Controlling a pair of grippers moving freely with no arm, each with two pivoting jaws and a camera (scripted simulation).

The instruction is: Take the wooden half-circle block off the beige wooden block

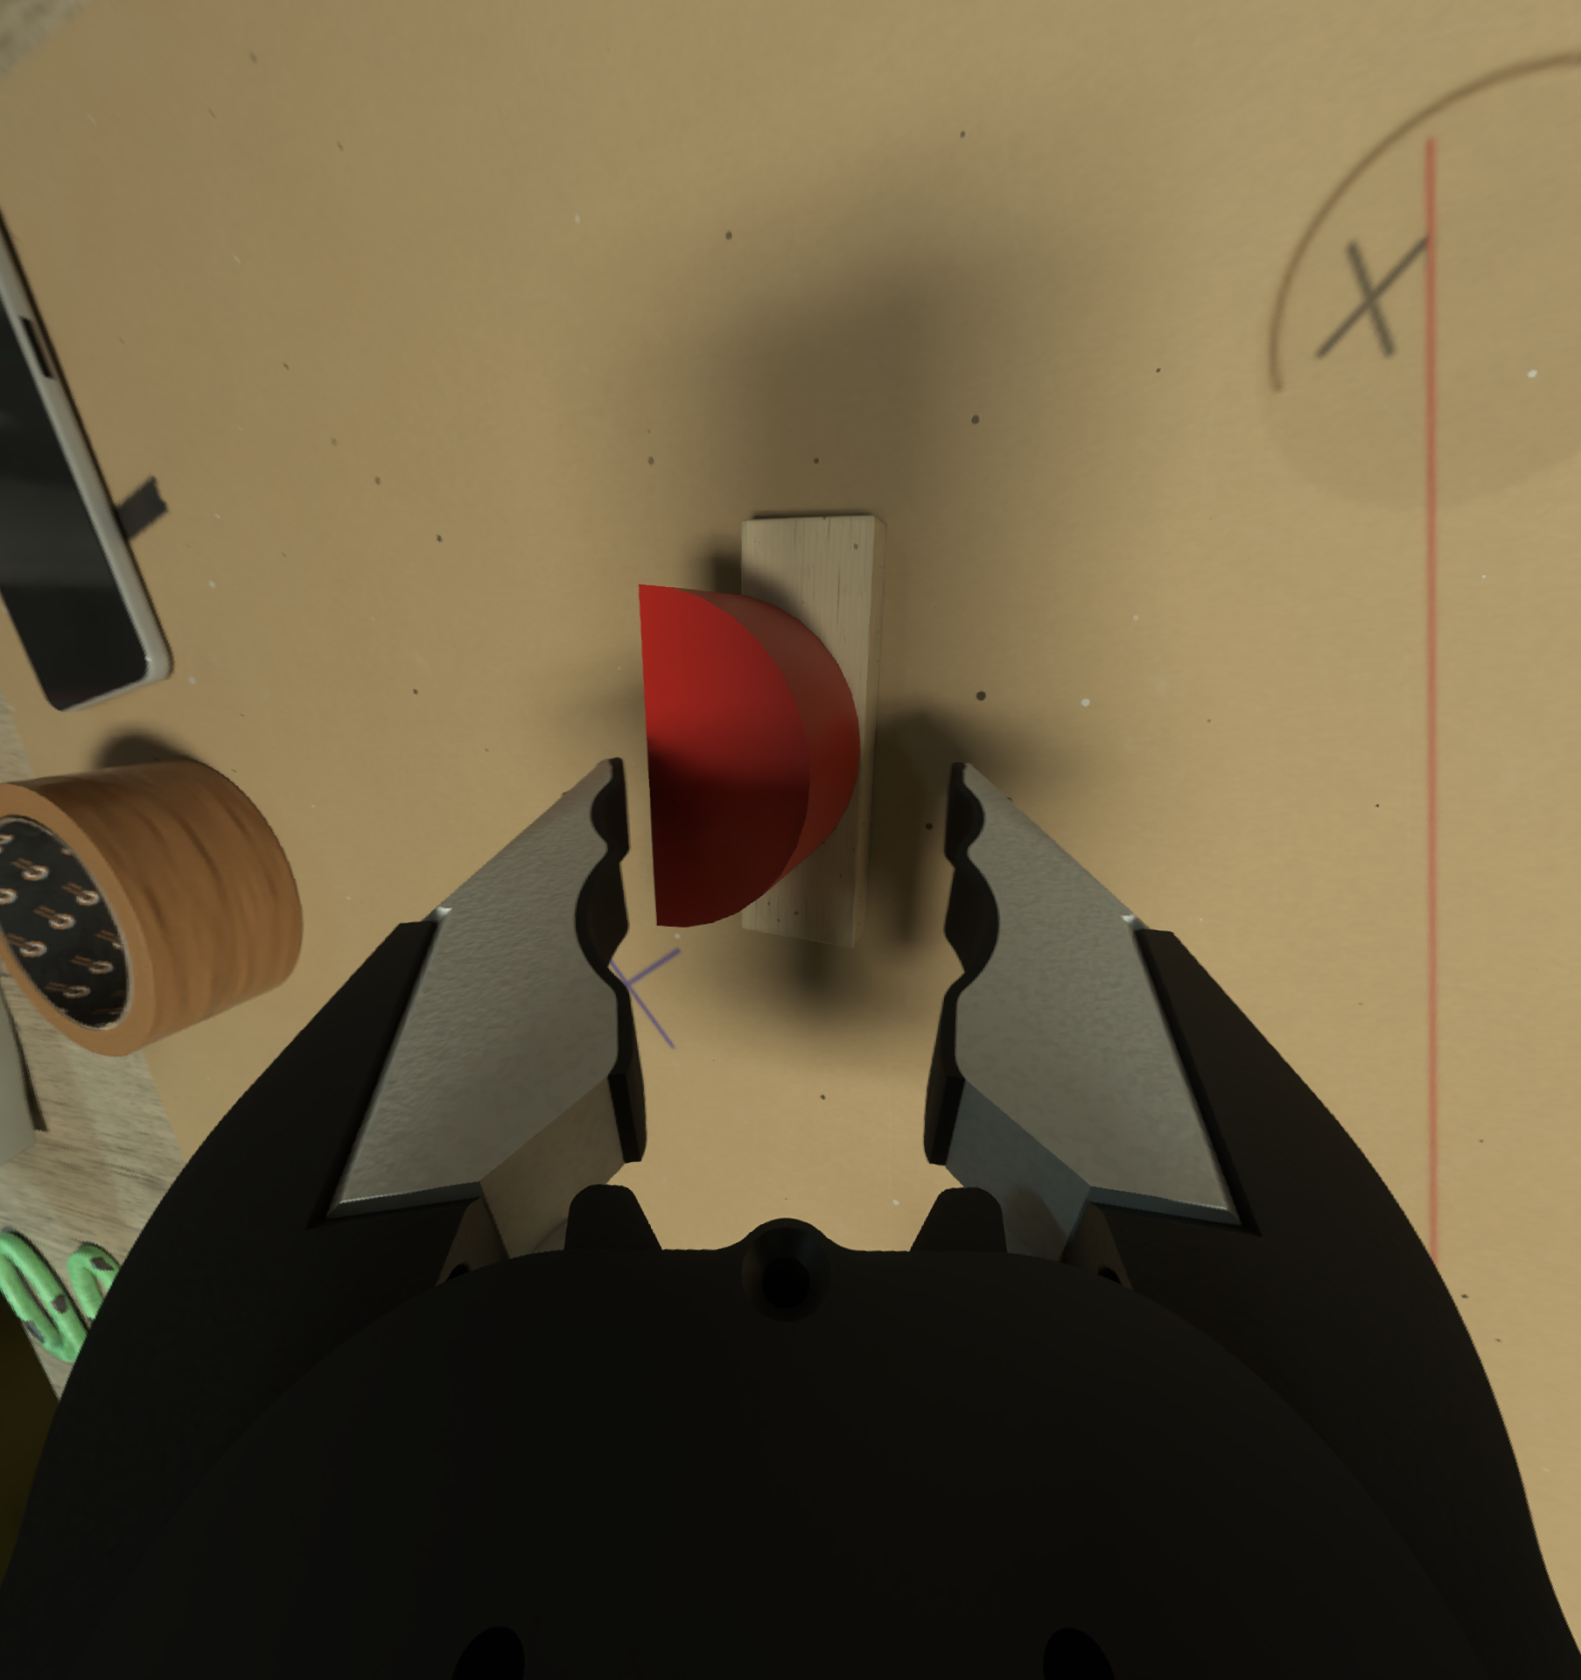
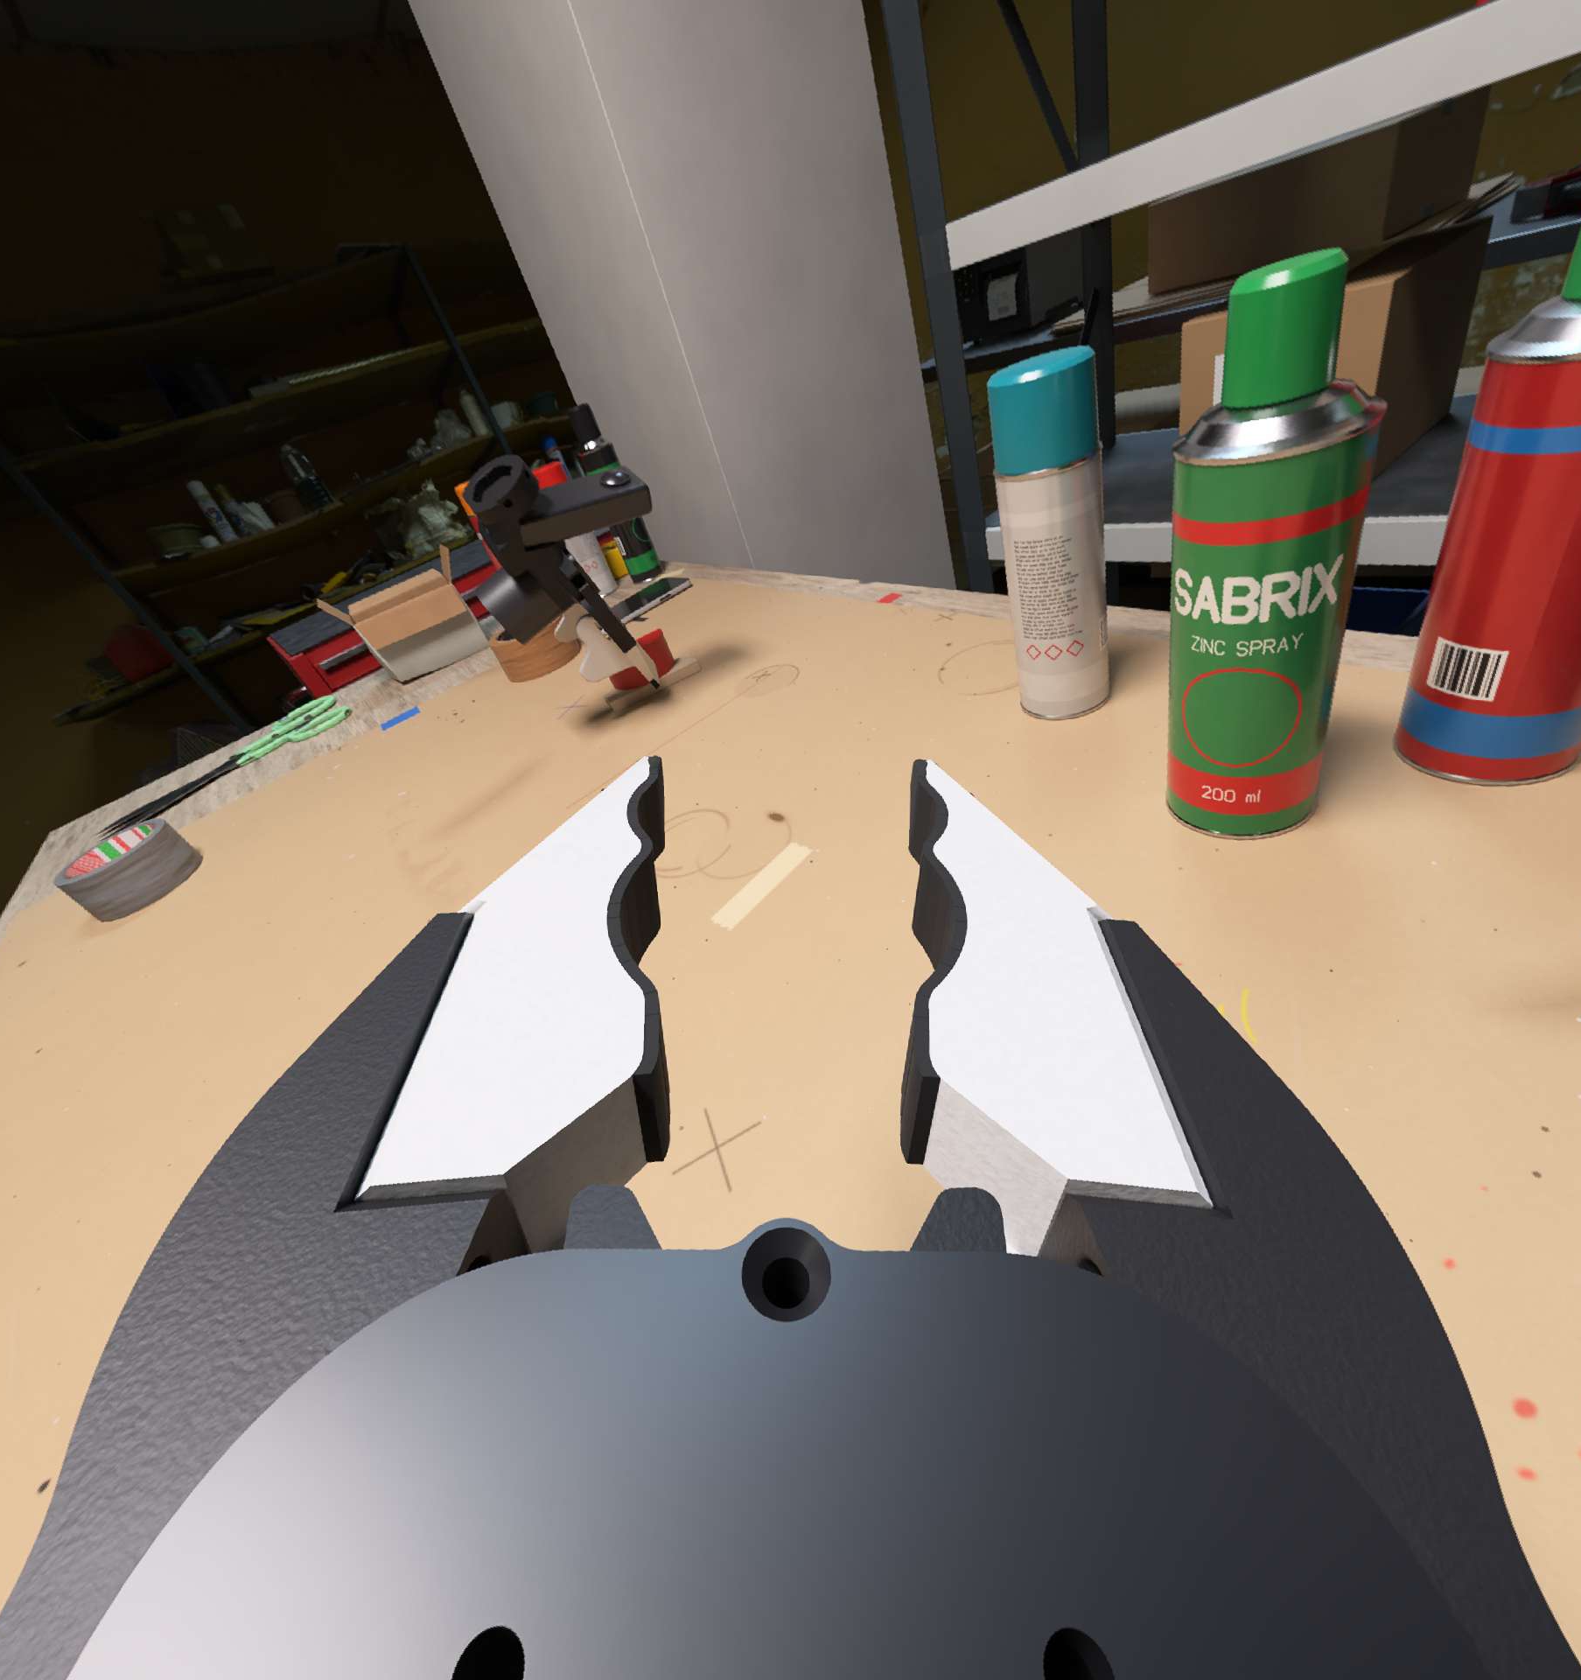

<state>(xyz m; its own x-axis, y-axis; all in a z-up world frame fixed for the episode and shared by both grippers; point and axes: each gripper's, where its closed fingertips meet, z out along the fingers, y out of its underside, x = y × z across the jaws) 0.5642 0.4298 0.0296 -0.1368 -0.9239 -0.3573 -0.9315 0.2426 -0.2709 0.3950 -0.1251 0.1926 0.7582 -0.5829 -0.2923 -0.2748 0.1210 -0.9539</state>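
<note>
A red half-circle block [image 1: 732, 755] rests on a beige wooden block [image 1: 845, 582] that lies flat on the tan table. My left gripper [image 1: 786, 791] looks straight down on them, open, its fingertips on either side of the red block's near end, just above it. The flat side of the red block faces the left finger [image 1: 605, 818]. In the right wrist view the left gripper [image 2: 568, 564] hangs over the red block [image 2: 645, 659] far off at the table's back left. My right gripper [image 2: 786, 791] is open and empty, low over the table.
A brown tape roll [image 1: 141, 900], a phone [image 1: 50, 455] and green scissors [image 1: 41, 1291] lie left of the blocks. Spray cans [image 2: 1259, 564] stand at the right. A grey tape roll [image 2: 127, 868] and scissors [image 2: 296, 723] lie at the left edge.
</note>
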